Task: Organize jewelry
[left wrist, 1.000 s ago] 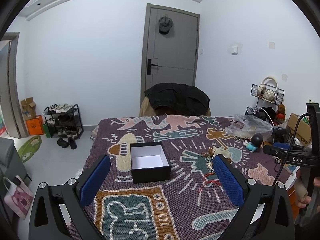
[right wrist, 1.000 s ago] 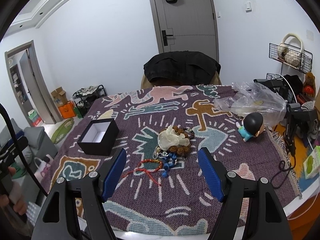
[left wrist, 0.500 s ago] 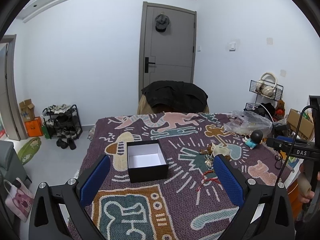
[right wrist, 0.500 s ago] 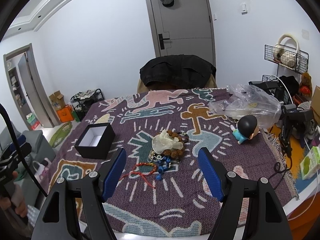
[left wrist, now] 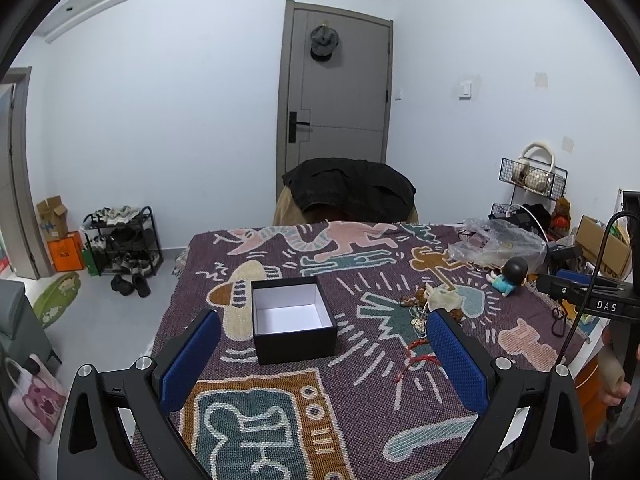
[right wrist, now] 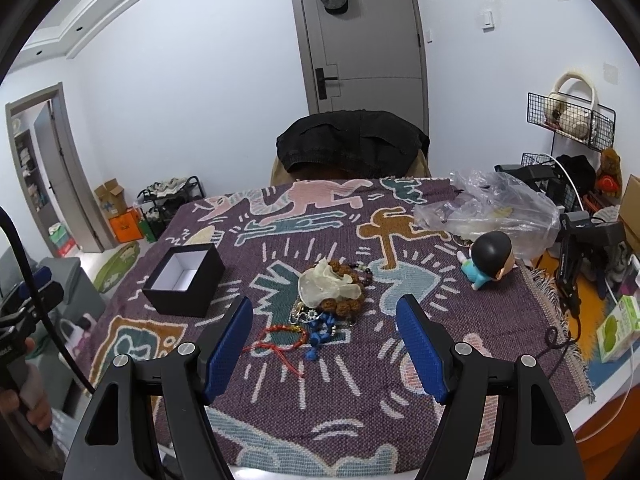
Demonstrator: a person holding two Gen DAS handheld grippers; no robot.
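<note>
On the table, over a purple woven cloth [right wrist: 280, 380] with cartoon figures, both tools hang above the surface with nothing in them. From the left wrist view, the left gripper [left wrist: 323, 354] has its blue pads spread wide, and the black box [left wrist: 294, 324] sits between them farther off, lidless, its white inside bare. From the right wrist view, the right gripper [right wrist: 324, 346] is just as wide apart and holds nothing; the jewelry pile [right wrist: 330, 296] lies ahead between its fingers, well right of the box. That heap has a pale translucent pouch [right wrist: 326, 286] on top, brown beaded bracelets [right wrist: 348, 304] beside it, blue beads [right wrist: 320, 330] at the near edge, and a red cord bracelet [right wrist: 286, 336] trailing out toward the left finger. Farther right on the cloth lie a small doll with a black head [right wrist: 486, 258] and a crumpled clear plastic bag [right wrist: 492, 210].
</note>
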